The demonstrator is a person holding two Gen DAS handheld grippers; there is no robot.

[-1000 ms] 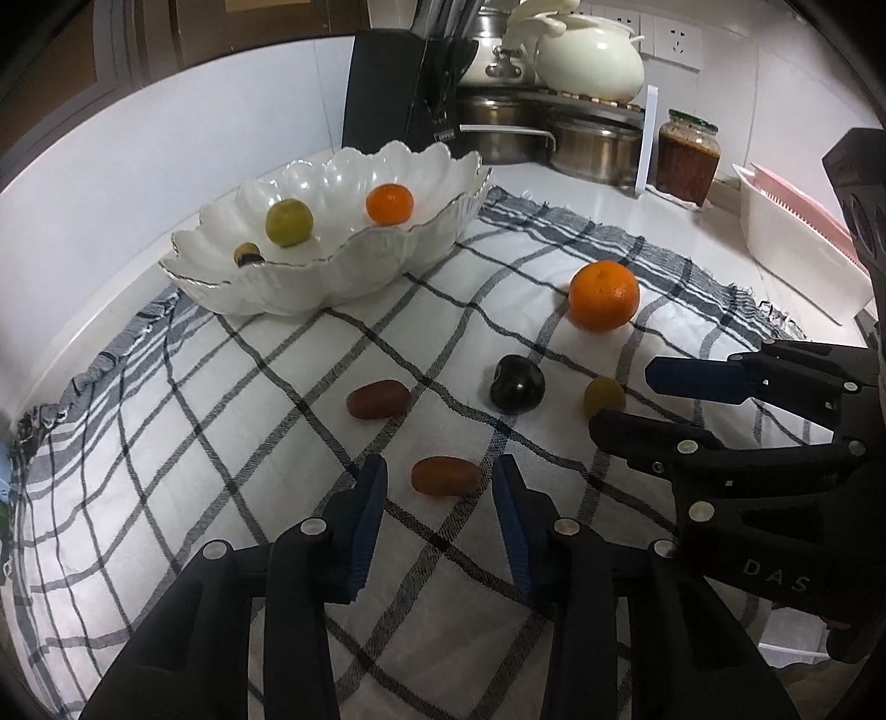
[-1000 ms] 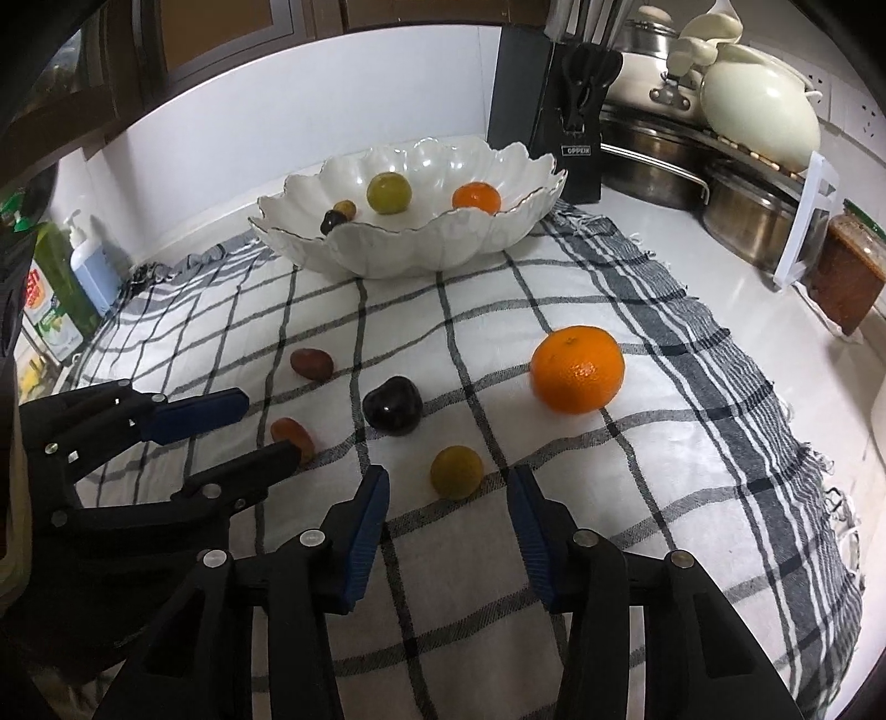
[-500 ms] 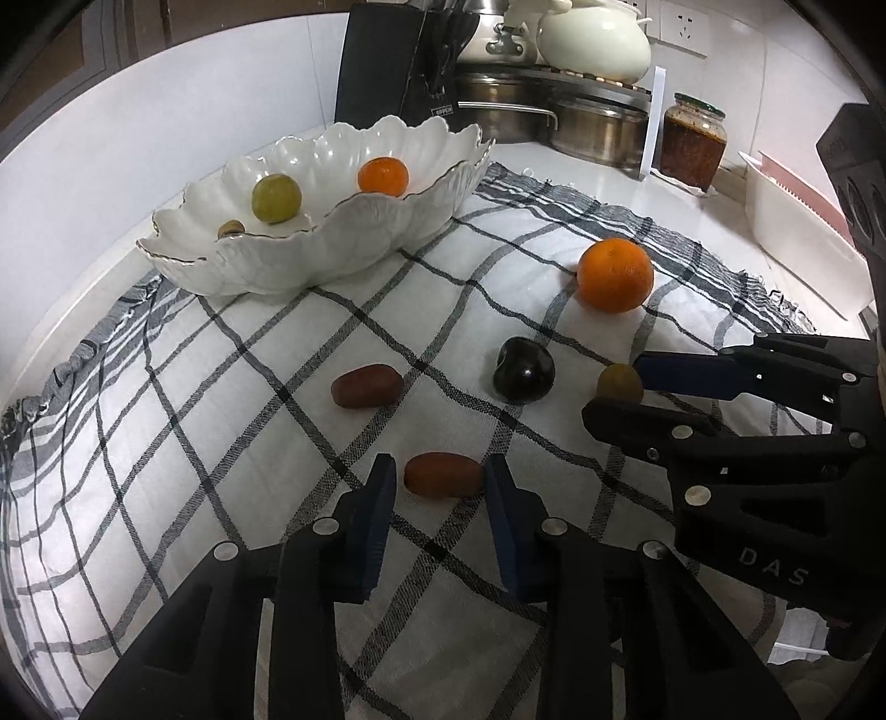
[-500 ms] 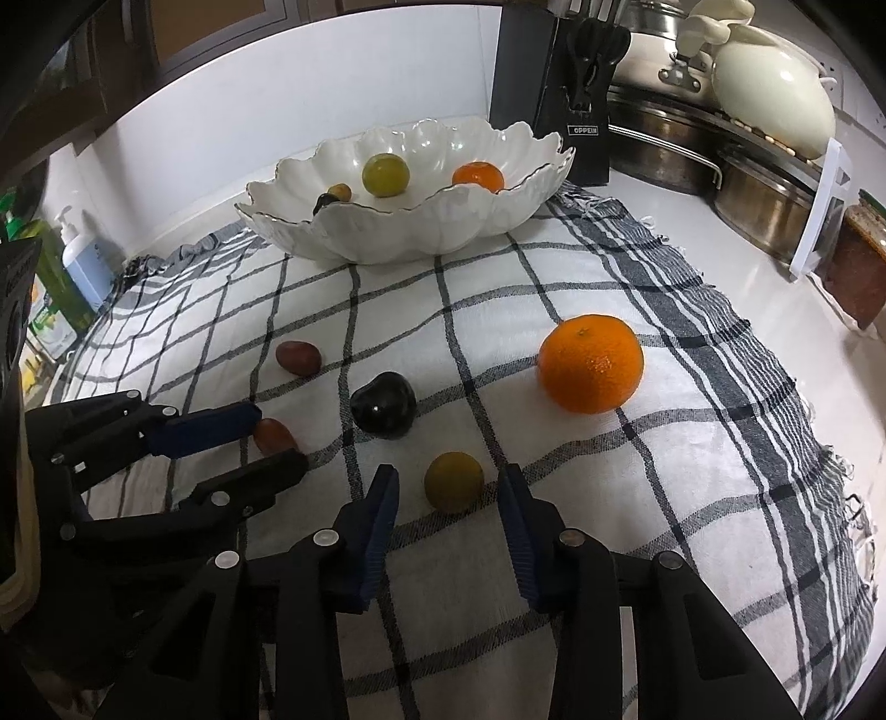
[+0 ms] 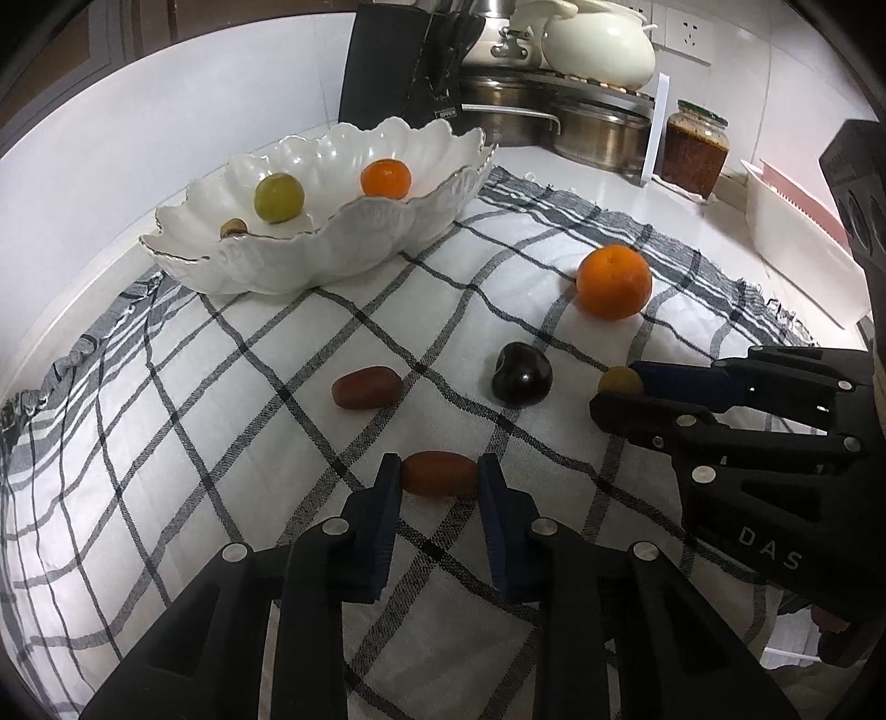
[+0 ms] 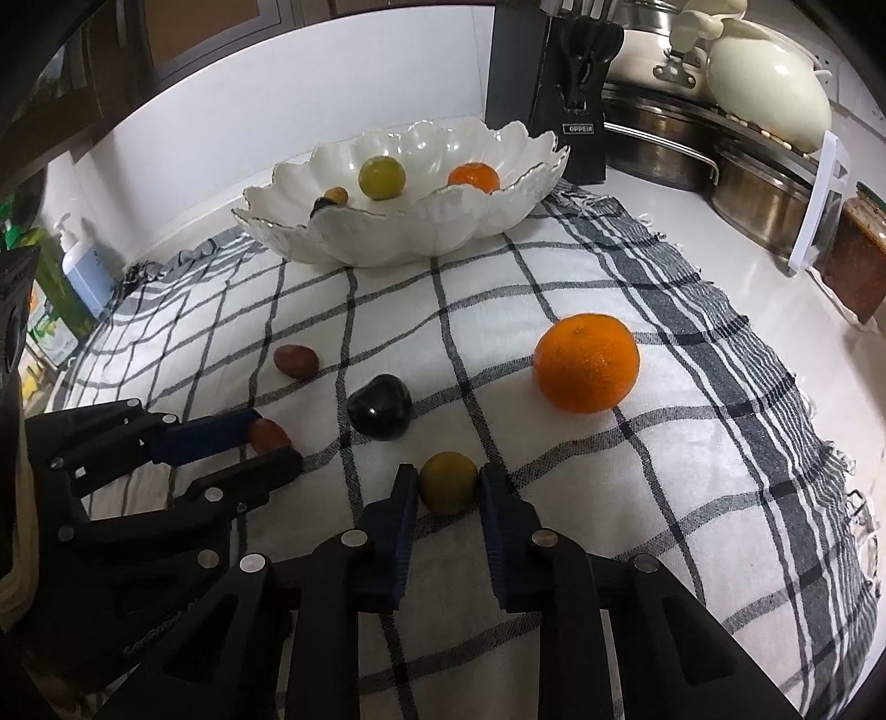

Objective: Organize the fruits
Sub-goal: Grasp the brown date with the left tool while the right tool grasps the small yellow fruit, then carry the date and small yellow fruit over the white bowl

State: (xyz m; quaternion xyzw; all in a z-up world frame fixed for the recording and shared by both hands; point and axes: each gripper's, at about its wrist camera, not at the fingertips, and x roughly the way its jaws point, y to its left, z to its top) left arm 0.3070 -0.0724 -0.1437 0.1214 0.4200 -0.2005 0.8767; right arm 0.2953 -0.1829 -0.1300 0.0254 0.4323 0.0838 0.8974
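Observation:
My left gripper (image 5: 438, 471) is closed on a reddish-brown oval fruit (image 5: 439, 473) lying on the checked cloth (image 5: 221, 387). My right gripper (image 6: 447, 482) is closed on a small yellow-green round fruit (image 6: 447, 482), also resting on the cloth. Loose on the cloth are another brown oval fruit (image 5: 366, 387), a dark plum (image 5: 521, 379) and a large orange (image 5: 613, 282). The white scalloped bowl (image 5: 310, 249) at the back holds a green fruit (image 5: 278, 197), a small orange (image 5: 386, 178) and a small brown fruit (image 5: 233, 227).
A black knife block (image 5: 404, 61), steel pots (image 5: 598, 133), a cream pot (image 5: 598, 44) and a sauce jar (image 5: 695, 149) stand behind the cloth. A white tray (image 5: 797, 243) is at the right. Soap bottles (image 6: 83, 266) stand at the far left in the right wrist view.
Both grippers moved forward and down over their fruits and their jaws narrowed until the pads touch the fruits on both sides.

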